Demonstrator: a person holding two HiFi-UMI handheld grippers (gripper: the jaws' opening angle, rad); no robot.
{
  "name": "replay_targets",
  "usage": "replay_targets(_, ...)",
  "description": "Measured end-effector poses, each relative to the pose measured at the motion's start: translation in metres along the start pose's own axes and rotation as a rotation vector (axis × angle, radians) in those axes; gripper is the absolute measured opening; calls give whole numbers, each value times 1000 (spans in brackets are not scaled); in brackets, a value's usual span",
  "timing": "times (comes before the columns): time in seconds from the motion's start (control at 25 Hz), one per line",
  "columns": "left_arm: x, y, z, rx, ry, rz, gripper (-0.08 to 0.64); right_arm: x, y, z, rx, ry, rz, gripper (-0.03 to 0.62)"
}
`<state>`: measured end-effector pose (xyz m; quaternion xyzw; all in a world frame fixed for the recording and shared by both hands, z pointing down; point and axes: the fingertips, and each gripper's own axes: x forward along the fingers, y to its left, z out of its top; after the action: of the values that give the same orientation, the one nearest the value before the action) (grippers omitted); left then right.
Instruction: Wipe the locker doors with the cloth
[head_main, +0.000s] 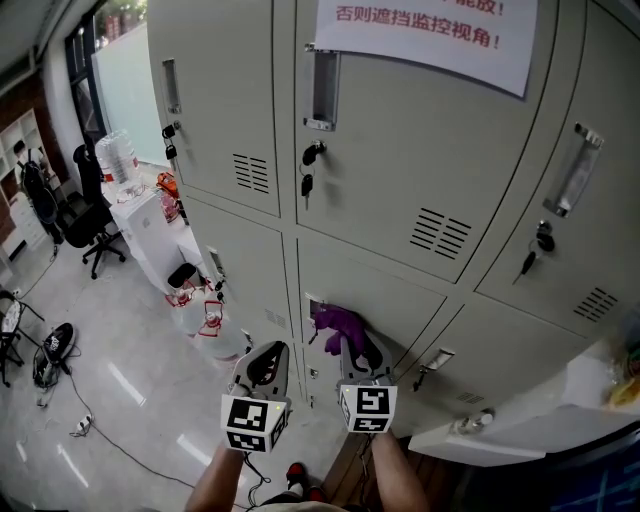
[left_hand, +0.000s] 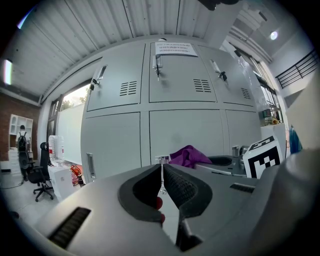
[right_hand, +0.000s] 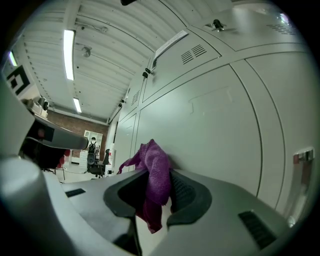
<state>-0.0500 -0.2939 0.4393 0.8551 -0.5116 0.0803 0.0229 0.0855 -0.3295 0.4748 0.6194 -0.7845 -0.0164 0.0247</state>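
A purple cloth (head_main: 337, 322) is bunched against the lower middle locker door (head_main: 400, 300), close to its handle. My right gripper (head_main: 351, 343) is shut on the cloth. In the right gripper view the cloth (right_hand: 156, 176) fills the gap between the jaws and hangs below them, with the grey door (right_hand: 215, 130) right behind it. My left gripper (head_main: 271, 352) hovers just left of the right one, shut with nothing in it; in its own view (left_hand: 161, 186) the jaws meet. That view also catches the cloth (left_hand: 188, 155) to the right.
Grey locker doors (head_main: 230, 110) fill the wall, with keys (head_main: 309, 160) hanging in locks and a paper notice (head_main: 430, 30) on top. To the left stand a white cabinet (head_main: 150, 225), water bottles (head_main: 205, 318) and an office chair (head_main: 90, 215). A white ledge (head_main: 520, 420) juts out lower right.
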Motion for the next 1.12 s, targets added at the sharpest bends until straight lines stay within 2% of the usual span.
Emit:
replay_targets(0.68, 19, -59, 2, 2, -7, -139, 34, -55, -61, -7, 5, 12, -145, 118)
replay_targets(1.12, 17, -80, 1, 8, -8, -193, 34, -80, -85, -9, 8, 23, -215, 117)
